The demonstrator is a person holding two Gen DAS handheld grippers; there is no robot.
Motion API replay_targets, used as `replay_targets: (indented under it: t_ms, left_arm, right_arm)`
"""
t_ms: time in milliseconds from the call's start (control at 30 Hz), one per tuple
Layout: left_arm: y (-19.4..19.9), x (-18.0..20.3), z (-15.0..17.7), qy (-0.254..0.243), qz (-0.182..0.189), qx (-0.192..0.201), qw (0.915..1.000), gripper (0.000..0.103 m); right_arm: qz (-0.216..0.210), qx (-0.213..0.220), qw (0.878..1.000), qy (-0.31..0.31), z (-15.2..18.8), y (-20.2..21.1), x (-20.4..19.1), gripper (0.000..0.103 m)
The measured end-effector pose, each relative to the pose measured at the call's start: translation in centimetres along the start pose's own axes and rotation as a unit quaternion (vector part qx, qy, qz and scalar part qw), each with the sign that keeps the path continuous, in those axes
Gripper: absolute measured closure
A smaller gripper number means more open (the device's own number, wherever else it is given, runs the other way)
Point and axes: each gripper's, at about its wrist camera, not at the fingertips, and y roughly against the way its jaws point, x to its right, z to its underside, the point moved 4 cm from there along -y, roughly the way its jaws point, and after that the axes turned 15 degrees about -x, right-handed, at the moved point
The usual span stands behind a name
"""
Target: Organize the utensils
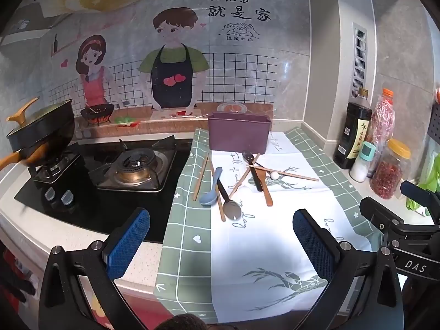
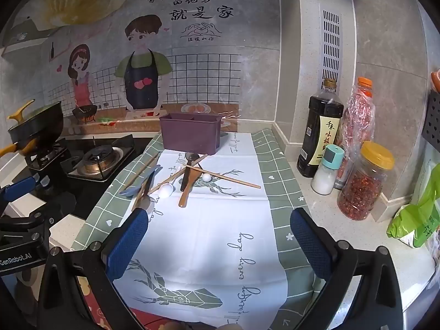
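A heap of utensils lies on a white and green cloth (image 1: 261, 236): a blue spoon (image 1: 211, 189), a black-handled metal spoon (image 1: 229, 203), a wooden spoon (image 2: 188, 185), a white spoon (image 2: 166, 189) and several wooden chopsticks (image 2: 228, 178). Behind them stands a purple divided holder (image 1: 238, 134), also seen from the right wrist as the holder (image 2: 190, 134). My left gripper (image 1: 221, 243) hangs open over the cloth's near part, well short of the heap. My right gripper (image 2: 218, 243) is open too, beside the left one, with nothing between its fingers.
A gas stove (image 1: 134, 167) and a lidded pan (image 1: 41, 129) stand to the left. Along the right wall are a soy sauce bottle (image 2: 320, 134), a salt shaker (image 2: 327, 170), chilli containers (image 2: 363, 184) and a green bag (image 2: 420, 214).
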Motion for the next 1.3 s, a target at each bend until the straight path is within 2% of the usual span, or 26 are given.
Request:
replay_targets:
  t_ms: [1300]
  left_arm:
    - [-0.48, 0.22, 0.49, -0.004, 0.002, -0.006, 1.0000, 0.000]
  right_arm:
    - [0.003, -0.008, 1.000, 0.001, -0.02, -0.28, 0.26, 0.000]
